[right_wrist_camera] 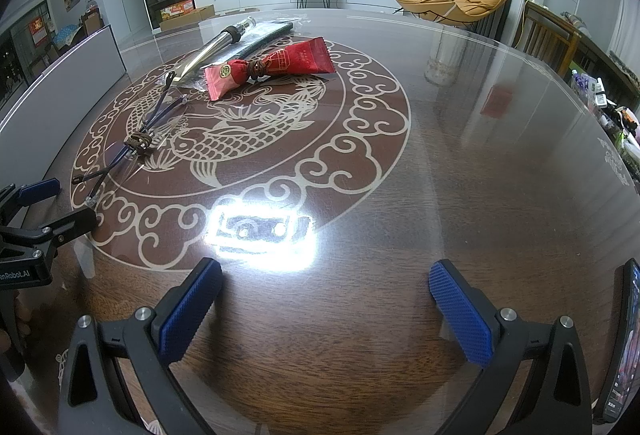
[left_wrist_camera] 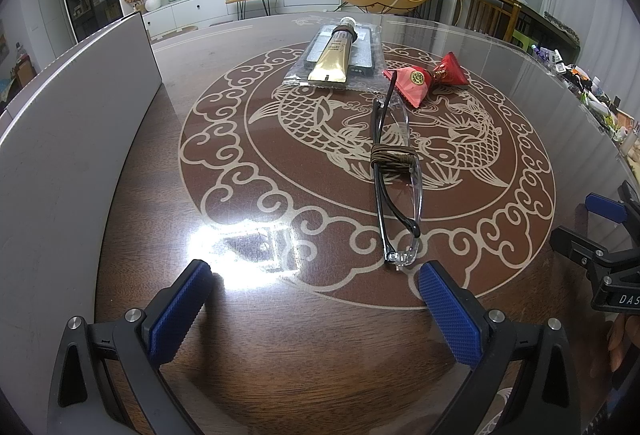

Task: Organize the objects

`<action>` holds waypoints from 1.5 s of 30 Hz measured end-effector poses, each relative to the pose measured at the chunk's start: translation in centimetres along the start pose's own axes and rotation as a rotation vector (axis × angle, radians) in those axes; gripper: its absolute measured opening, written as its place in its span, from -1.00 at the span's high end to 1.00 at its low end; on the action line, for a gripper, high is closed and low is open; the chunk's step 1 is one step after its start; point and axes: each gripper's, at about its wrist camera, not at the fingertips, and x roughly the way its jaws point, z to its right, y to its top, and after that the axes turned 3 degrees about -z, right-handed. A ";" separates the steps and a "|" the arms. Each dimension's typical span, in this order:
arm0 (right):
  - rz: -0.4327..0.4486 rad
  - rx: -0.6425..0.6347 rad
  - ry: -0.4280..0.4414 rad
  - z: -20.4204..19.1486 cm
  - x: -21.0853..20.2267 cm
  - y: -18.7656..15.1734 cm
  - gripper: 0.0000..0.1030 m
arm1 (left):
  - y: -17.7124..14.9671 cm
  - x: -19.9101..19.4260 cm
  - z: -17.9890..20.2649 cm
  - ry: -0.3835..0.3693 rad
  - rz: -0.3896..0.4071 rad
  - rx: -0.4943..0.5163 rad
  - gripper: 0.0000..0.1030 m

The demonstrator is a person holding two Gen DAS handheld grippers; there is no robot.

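Folded clear-lens glasses (left_wrist_camera: 394,175) with a brown cord wound round them lie on the round glass-topped table (left_wrist_camera: 280,335), just beyond my open left gripper (left_wrist_camera: 316,299). Farther back rest a red wrapped packet (left_wrist_camera: 424,79) tied with cord and a gold tube (left_wrist_camera: 334,57) on a clear plastic pouch (left_wrist_camera: 362,55). In the right wrist view the glasses (right_wrist_camera: 132,151) lie at the left, the red packet (right_wrist_camera: 272,69) and the tube (right_wrist_camera: 218,45) behind them. My right gripper (right_wrist_camera: 326,299) stands open over bare table, nothing between its fingers.
A tall grey panel (left_wrist_camera: 68,163) stands along the table's left side. A phone (right_wrist_camera: 622,339) stands at the right edge. Each gripper shows in the other's view: the right gripper (left_wrist_camera: 600,231) and the left gripper (right_wrist_camera: 40,211). Clutter lines a sideboard (left_wrist_camera: 592,91) far right.
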 end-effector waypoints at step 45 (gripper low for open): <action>0.000 0.001 -0.001 0.0 0.0 0.0 -1.00 | -1.6 -2.0 -0.1 0.004 0.000 -0.003 -1.00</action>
